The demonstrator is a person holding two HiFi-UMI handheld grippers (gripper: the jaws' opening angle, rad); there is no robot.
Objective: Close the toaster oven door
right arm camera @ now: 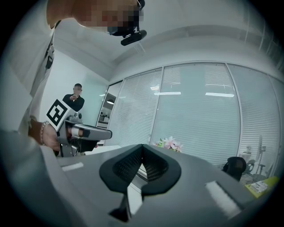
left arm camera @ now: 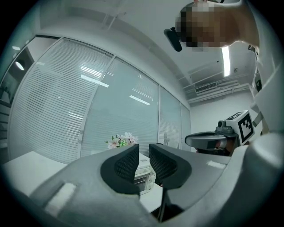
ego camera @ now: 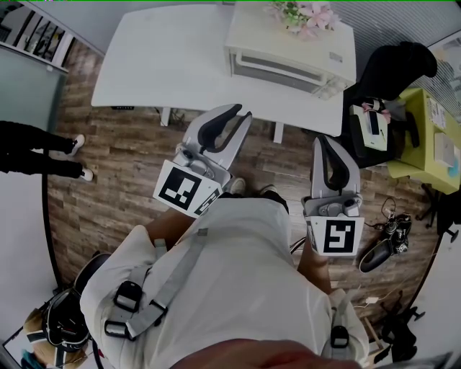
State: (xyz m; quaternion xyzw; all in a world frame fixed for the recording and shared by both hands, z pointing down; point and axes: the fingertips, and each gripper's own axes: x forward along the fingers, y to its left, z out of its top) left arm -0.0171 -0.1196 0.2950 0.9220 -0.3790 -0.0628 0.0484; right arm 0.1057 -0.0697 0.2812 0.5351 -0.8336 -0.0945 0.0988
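— Cream-coloured toaster oven (ego camera: 288, 54): where does it sit against the two grippers?

— On the far right part of the white table (ego camera: 158, 65), with pink flowers (ego camera: 306, 14) on its top. Both grippers hang in the air on the person's side of that table, well apart from the oven. The left gripper (ego camera: 236, 112) has its tip by the table's near edge, below and left of the oven. The right gripper (ego camera: 322, 142) is over the wooden floor (ego camera: 108, 202), nearer the person, below the oven's right end.

— Is either one holding anything?

— No. In the left gripper view the jaws stand a narrow slit apart with nothing between them, and the oven shows only far off behind that slit. In the right gripper view the jaw tips are pressed together on nothing.

— Which way does the oven point?

— Its front, with the glass door (ego camera: 277, 70), faces the person and the table's near edge. Its long axis runs left to right along the table, the right end a little nearer the person. The knobs (ego camera: 328, 90) sit at the right end of the front.

— And the door itself?

— It is seen too steeply and too small. I cannot tell whether it is fully to.
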